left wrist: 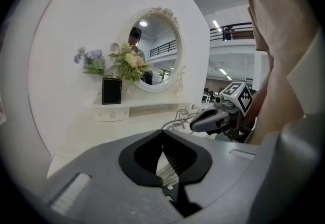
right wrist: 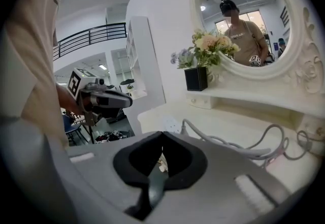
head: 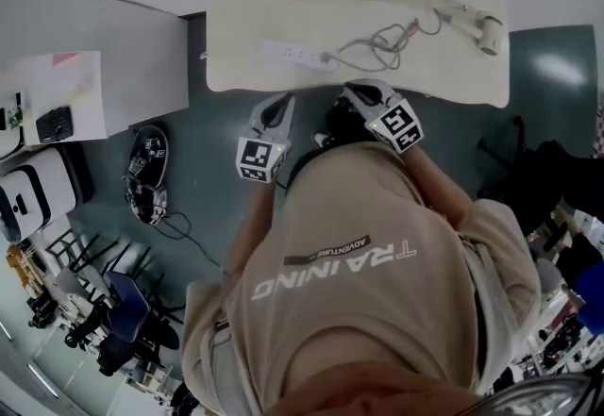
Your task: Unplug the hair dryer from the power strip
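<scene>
- My left gripper (head: 280, 106) and right gripper (head: 353, 93) both hover at the near edge of the bench (head: 236, 27). Each gripper's view shows its jaws pressed together with nothing between them.
- The power strip (head: 288, 53) lies flat near the front of the bench, just ahead of the left gripper. The plug (head: 327, 57) looks seated at its right end.
- From the plug a grey cable (head: 377, 41) runs into a loose tangle. It goes on to the hair dryer (head: 477, 25), which lies at the far right of the bench, well apart from both grippers.
- I judge the plug body to be small, hard and stiff, so that is where I would grip, with the jaws across its sides.
- The cable is soft and would probably slip or strain if I pulled on it.
- The strip looks light and would likely slide or lift with the pull, so I would pin it down with the left gripper.
- The dryer itself need not be touched.
</scene>
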`<state>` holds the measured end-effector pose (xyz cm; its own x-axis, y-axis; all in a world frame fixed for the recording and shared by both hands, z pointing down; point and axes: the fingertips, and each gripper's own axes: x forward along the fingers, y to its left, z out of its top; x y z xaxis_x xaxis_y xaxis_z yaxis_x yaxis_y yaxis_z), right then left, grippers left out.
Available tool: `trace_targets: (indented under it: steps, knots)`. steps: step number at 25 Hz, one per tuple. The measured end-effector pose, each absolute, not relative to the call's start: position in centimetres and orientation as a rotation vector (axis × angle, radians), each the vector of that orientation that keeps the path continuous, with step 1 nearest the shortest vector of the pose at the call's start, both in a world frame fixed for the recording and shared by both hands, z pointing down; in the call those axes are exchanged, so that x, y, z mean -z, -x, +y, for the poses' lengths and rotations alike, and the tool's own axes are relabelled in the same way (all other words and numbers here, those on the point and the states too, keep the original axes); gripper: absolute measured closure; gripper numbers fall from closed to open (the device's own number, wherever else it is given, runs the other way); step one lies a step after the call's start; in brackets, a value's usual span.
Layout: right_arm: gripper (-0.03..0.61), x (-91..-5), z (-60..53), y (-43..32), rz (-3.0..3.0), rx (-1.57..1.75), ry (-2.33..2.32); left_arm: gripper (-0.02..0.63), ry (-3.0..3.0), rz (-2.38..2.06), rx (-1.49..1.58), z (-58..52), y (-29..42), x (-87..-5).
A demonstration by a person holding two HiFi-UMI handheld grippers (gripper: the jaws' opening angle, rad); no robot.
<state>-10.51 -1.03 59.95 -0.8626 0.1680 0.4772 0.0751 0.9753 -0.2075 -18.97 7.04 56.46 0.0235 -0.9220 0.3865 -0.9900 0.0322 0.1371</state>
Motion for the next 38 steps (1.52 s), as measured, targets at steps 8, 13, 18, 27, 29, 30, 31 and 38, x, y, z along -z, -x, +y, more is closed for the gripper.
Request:
trace_targets:
  steps: [8,13,18,27,29,30,31,38]
  knots:
    - [0.575,-63.0,-2.7,13.1,-2.611,-0.360,0.159,0.606,-2.125,-1.743,-0.573,1.0,19.4,-57.6]
    - [0.575,-64.0,-3.7,13.6,-2.584,-0.453,0.120,0.606,-2.206,-1.559,-0.712,-2.1,18.5,-59.9]
    - [0.575,-64.9,-5.4,14.0,-2.557,-0.524,-0.058,0.604,-2.347,-1.382,-0.810,-4.0,18.2,-61.4]
    - [0.575,-65.8,-5.5,15.4,-2.502,-0.514,-0.246,0.601,-2.509,-1.094,-0.903,-4.5,19.3,-64.0]
    - [0.575,-66.2,-5.0,16.0,-2.486,-0.497,-0.263,0.600,-2.534,-1.050,-0.902,-4.7,19.3,-64.4]
    - [0.575,-66.5,-4.7,16.1,-2.473,-0.493,-0.268,0.590,-2.539,-1.026,-0.901,-4.8,19.2,-64.8]
    - [0.575,-66.7,-4.5,16.3,-2.463,-0.486,-0.276,0.562,-2.545,-1.000,-0.903,-4.9,19.0,-65.1]
    - [0.575,-67.5,-4.8,16.9,-2.411,-0.449,-0.275,0.518,-2.607,-0.861,-0.969,-6.3,17.4,-66.0]
